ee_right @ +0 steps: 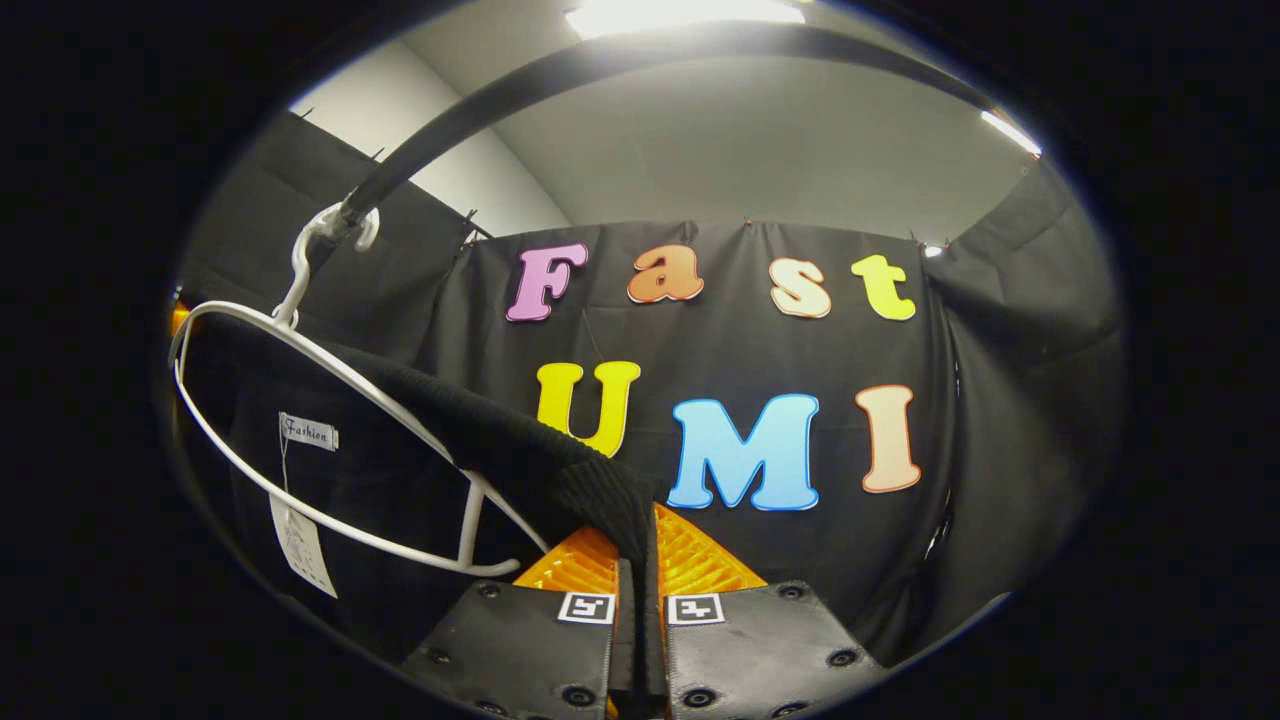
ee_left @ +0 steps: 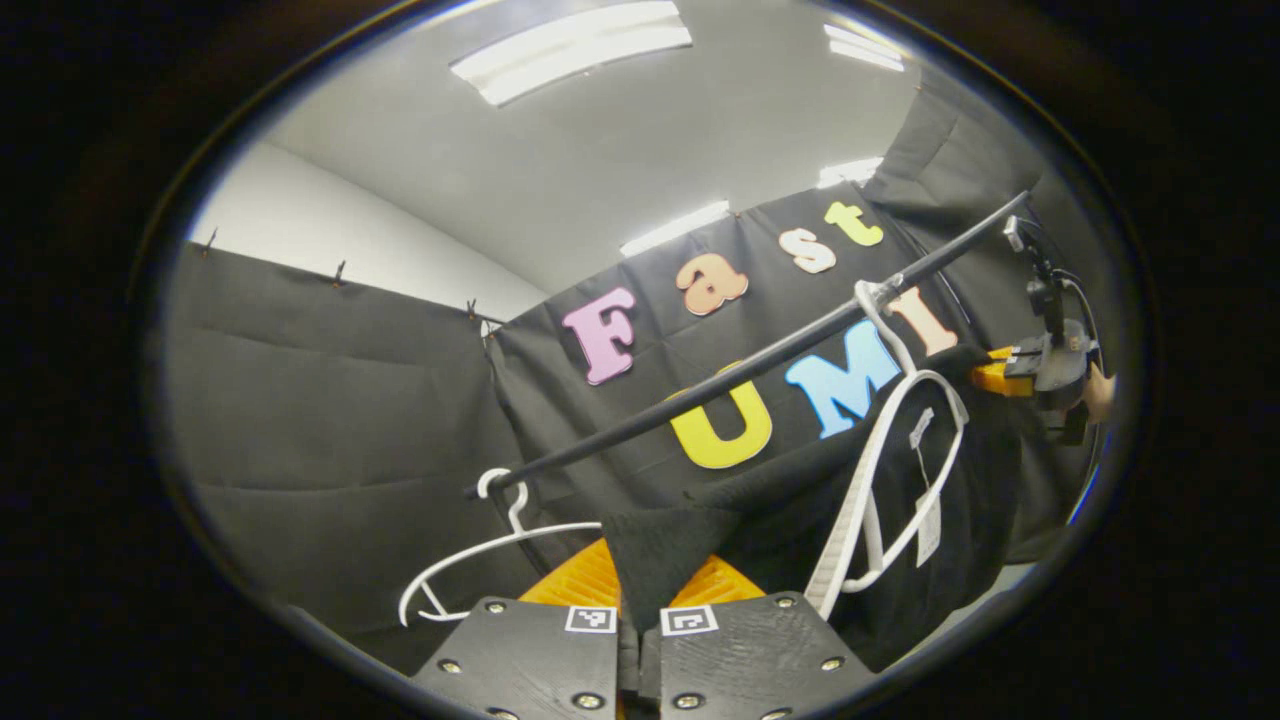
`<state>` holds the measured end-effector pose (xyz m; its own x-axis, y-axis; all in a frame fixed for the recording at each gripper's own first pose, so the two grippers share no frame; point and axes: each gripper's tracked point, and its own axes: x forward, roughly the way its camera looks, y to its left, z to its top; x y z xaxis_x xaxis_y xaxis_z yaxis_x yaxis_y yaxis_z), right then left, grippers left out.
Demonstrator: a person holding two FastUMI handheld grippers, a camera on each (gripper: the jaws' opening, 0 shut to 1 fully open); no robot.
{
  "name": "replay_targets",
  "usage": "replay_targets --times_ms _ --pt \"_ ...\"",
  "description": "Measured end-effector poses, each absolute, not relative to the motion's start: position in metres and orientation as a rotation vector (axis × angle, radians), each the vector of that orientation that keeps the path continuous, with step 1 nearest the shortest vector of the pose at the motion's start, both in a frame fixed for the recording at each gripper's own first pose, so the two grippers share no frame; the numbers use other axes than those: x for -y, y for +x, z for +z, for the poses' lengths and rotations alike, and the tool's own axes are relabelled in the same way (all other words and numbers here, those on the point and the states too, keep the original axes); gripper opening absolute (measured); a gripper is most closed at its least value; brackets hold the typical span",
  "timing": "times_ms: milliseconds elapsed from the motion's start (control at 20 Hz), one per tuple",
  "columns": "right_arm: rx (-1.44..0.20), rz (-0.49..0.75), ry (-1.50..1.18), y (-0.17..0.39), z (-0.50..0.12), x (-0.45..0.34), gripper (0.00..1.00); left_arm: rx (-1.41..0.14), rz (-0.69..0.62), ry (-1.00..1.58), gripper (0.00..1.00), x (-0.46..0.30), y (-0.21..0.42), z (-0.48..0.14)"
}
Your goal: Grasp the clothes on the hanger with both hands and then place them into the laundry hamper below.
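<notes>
Lit from ceiling strip lights [ee_left: 572, 46], glaring white overhead, sharp mid-frame, dim and fisheye-bent toward the edges.

In the left gripper view, the left gripper [ee_left: 640, 600] pinches a fold of the garment [ee_left: 800, 500] just ahead of it. The hanger [ee_left: 880, 470] hangs from the rail [ee_left: 760, 365] up and to its right, inside the garment. A second hanger [ee_left: 480, 560] hangs to its left. The right gripper [ee_left: 1000, 378] sits far right, at the garment's other end.

In the right gripper view, the hanger [ee_right: 330, 440] is on the left.
</notes>
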<state>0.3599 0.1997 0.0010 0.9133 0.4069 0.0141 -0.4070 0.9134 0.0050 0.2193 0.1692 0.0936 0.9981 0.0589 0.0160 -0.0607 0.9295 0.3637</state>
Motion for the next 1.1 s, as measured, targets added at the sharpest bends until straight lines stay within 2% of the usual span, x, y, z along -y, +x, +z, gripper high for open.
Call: replay_targets --times_ms 250,650,1100 --pt "-0.044 0.427 -0.022 0.37 -0.024 -0.197 0.05 -0.029 0.032 0.297 0.01 -0.165 0.231 0.056" --pt "-0.111 0.444 -0.033 0.355 -0.05 -0.184 0.05 -0.101 0.0 0.274 0.01 -0.138 0.228 0.001" --pt "-0.212 0.407 -0.029 0.352 -0.084 -0.161 0.05 -0.123 -0.013 0.223 0.0 -0.124 0.219 -0.02"
